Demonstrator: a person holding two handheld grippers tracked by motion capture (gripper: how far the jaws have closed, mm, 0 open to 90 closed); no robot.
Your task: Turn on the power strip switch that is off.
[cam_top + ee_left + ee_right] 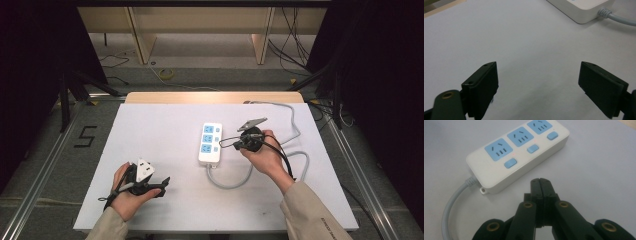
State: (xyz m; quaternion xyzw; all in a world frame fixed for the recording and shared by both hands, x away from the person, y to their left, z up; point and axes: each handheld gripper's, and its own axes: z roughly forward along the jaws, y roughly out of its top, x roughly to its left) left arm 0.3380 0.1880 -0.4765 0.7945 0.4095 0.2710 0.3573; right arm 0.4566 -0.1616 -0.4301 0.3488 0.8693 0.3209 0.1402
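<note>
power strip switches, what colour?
Light blue, matching the socket faces, on the white power strip. The switches show best in the right gripper view.

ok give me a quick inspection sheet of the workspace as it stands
surface: white table top, bare apart from the power strip
job's things: white power strip, three blue sockets, nothing plugged in
clutter: nothing seen
grippers: left gripper open over bare table; right gripper shut, empty, beside the strip
cables: grey cord loops from the strip off the far edge
surroundings: floor with loose wires, a "5" mark
</note>
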